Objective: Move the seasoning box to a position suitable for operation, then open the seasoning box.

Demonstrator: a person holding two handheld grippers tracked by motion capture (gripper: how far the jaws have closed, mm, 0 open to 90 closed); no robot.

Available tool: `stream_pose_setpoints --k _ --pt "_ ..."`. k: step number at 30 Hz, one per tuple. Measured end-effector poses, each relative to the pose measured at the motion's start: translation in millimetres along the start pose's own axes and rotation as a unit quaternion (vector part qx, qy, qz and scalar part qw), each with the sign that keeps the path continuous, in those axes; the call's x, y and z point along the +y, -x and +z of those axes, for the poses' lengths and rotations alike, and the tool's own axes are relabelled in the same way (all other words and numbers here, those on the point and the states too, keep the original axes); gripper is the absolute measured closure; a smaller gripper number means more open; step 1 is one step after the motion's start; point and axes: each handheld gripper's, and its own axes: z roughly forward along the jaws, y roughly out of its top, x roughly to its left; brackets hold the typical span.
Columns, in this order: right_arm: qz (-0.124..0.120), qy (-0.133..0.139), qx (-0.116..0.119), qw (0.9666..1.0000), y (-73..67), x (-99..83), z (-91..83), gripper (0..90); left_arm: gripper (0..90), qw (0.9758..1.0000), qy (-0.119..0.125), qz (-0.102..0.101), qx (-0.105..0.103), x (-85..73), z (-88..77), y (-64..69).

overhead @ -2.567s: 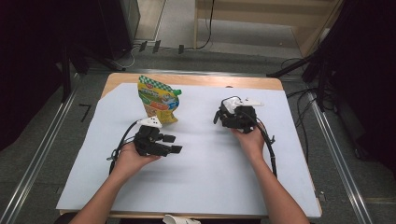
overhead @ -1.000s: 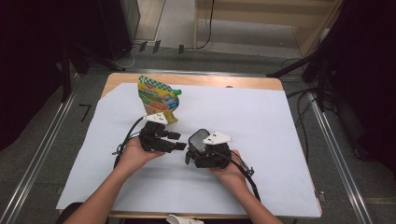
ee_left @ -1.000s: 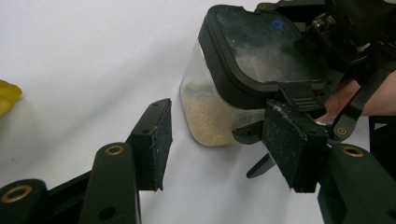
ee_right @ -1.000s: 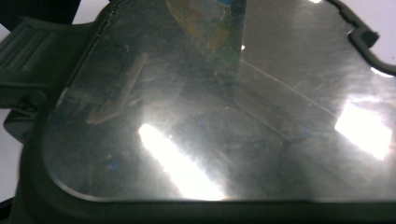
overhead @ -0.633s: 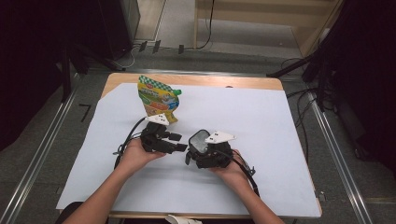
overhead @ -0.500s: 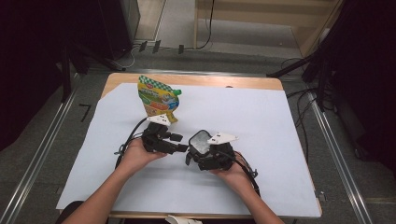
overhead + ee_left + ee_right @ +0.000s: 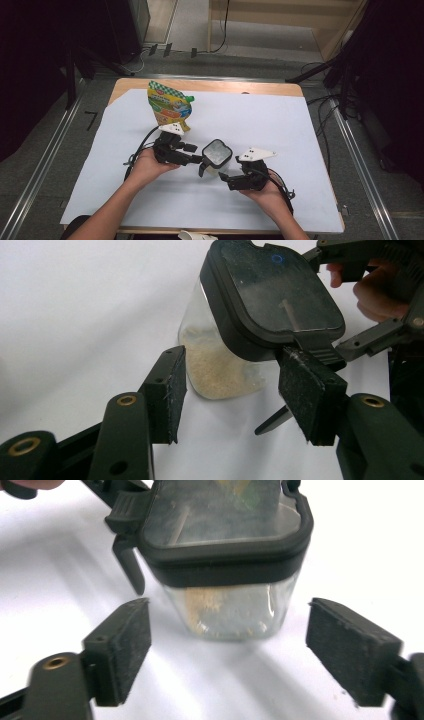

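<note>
Standing just ahead of my open right claw (image 7: 227, 652), the jar (image 7: 230, 555) has a black lid, clear sides and tan grains inside.

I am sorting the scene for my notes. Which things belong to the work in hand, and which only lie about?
In the work:
- lidded jar with grains
- left gripper
- right gripper

Lying about:
- colourful pouch
- white sheet
</note>
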Motion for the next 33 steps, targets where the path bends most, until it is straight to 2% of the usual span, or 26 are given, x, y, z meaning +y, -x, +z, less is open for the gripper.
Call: stream_pose_setpoints --k 3,10,11,12,13,14,15,16,18,19,22,26,30,33 --pt "0.0 0.001 0.002 1.0 1.7 -0.7 -6.4 28.5 49.0 0.9999 -0.008 -0.009 -0.004 -0.1 0.7 0.7" --pt "-0.009 -0.002 -0.004 1.0 4.6 0.4 -7.8 36.0 60.2 1.0 -0.003 -0.002 0.004 0.7 -0.7 6.8" --pt "-0.009 0.001 -0.004 1.0 5.8 0.6 -9.6 40.7 66.2 0.9999 0.0 0.01 0.004 0.7 -1.8 10.5" --pt "-0.007 0.001 -0.007 1.0 6.3 0.7 -10.6 44.8 70.7 0.9999 0.0 0.01 0.004 0.7 -1.8 10.5" --pt "-0.004 0.002 -0.007 1.0 7.0 0.8 -11.2 49.2 75.7 0.9998 0.001 0.018 -0.002 1.3 -2.7 12.9" --pt "-0.004 0.002 -0.007 1.0 7.0 0.8 -11.2 49.2 78.5 0.9998 0.001 0.018 -0.002 1.3 -2.7 12.9" --pt "0.002 -0.001 -0.003 1.0 9.0 0.4 -12.1 59.8 83.0 0.9999 0.0 0.014 -0.005 1.4 -2.9 12.6" --pt "0.005 -0.003 -0.002 1.0 10.1 0.2 -11.8 63.7 85.9 0.9999 -0.003 0.01 -0.006 1.3 -3.1 11.8" --pt "0.016 -0.006 0.017 0.9997 13.2 0.3 -10.8 72.5 89.3 0.9999 -0.004 0.006 -0.013 0.7 -3.1 10.6" --pt "0.023 -0.004 0.02 0.9995 13.4 0.3 -10.5 78.0 90.0 0.9999 -0.006 0.007 -0.009 0.9 -2.9 11.4" --pt "0.016 0.0 0.016 0.9997 10.9 1.1 -10.3 89.1 90.0 0.9998 -0.015 0.007 -0.012 1.2 -0.4 13.7" --pt "0.012 0.007 0.009 0.9999 7.0 3.0 -9.9 90.0 90.0 0.9995 -0.028 0.012 -0.014 1.0 5.4 16.5" --pt "0.012 0.008 0.006 0.9999 5.7 3.8 -8.9 90.0 90.0 0.9994 -0.028 0.009 -0.015 0.8 5.9 16.0" --pt "0.011 0.011 0.007 0.9999 6.6 5.1 -8.0 90.0 90.0 0.9993 -0.032 0.017 -0.012 1.1 6.1 18.1"
